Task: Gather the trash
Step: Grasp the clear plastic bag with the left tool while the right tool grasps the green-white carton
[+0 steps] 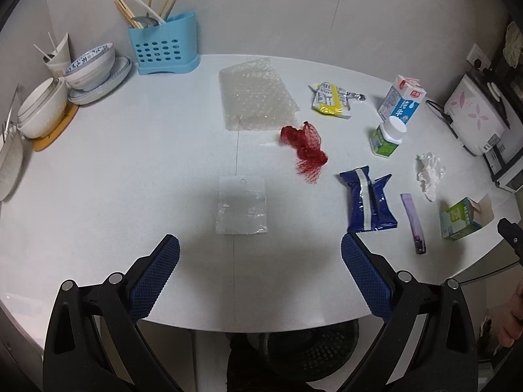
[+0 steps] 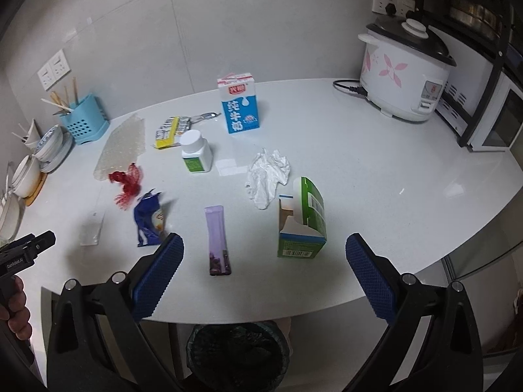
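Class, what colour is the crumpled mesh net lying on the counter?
Red; the mesh net shows best in the left wrist view.

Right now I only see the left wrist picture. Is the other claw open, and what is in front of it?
Observer: The right claw is open and holds nothing. A purple sachet lies just ahead, between its fingers.
Operator: And the green box at my picture's edge?
Observer: The green box stands upright with its top flap open and a barcode on its near side.
Operator: Where would the trash go?
Observer: A bin with a dark liner sits under the table edge, right below that claw.
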Demonstrator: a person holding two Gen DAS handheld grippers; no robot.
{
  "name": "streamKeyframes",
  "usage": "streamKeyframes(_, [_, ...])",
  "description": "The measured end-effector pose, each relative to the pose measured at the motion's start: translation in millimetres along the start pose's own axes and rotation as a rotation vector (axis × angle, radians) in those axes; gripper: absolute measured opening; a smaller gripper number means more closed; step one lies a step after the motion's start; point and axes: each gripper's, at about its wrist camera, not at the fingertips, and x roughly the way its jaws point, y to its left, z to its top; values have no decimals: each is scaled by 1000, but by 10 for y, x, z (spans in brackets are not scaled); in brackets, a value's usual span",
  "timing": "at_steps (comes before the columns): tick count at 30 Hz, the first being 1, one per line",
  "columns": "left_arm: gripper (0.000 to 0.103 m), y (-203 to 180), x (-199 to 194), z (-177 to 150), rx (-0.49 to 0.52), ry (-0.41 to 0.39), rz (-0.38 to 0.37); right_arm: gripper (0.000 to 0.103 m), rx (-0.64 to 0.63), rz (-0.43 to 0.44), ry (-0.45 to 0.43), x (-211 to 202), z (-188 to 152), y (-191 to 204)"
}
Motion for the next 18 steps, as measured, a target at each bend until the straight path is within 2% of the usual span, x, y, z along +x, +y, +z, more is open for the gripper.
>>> streamKeyframes(10, [96,179,813,170,22,111,31,92,74,-75,65,512,-22,-70])
streamKeyframes(18, [94,254,1149,165,26,196,37,90,100,-102,106,756,-11,-65])
